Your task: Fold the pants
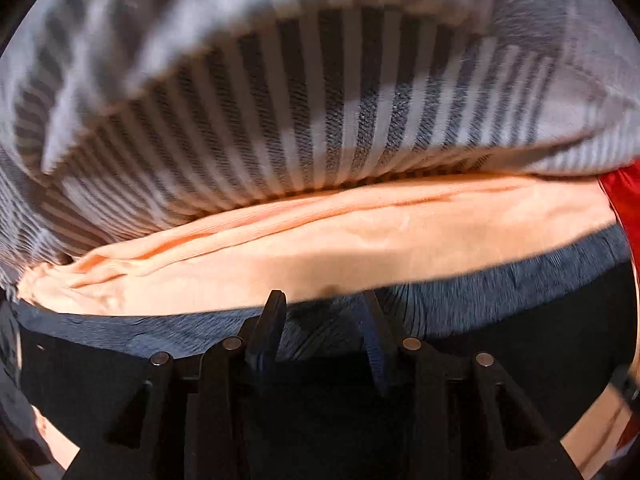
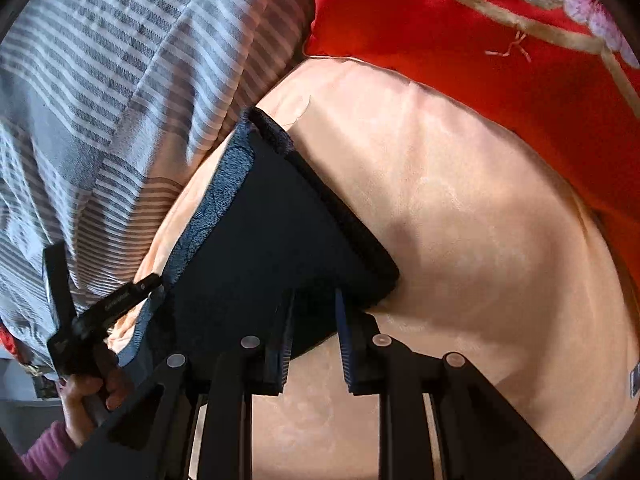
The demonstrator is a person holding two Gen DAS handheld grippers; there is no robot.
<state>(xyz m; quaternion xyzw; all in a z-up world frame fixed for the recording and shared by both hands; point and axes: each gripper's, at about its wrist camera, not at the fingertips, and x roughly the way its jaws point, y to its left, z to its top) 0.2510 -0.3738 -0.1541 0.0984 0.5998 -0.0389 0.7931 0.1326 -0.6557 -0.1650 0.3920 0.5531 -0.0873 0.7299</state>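
Because the dark pants (image 1: 500, 320) are soft, light and limp, their ribbed edge looks the best place to hold. Across the bottom of the left wrist view, that edge passes between the left tool (image 1: 320, 300), which seems to pinch it. At centre in the right wrist view, the right tool (image 2: 316, 300) grips a lower corner of the pants (image 2: 272, 240), draped on peach bedding (image 2: 480, 240).
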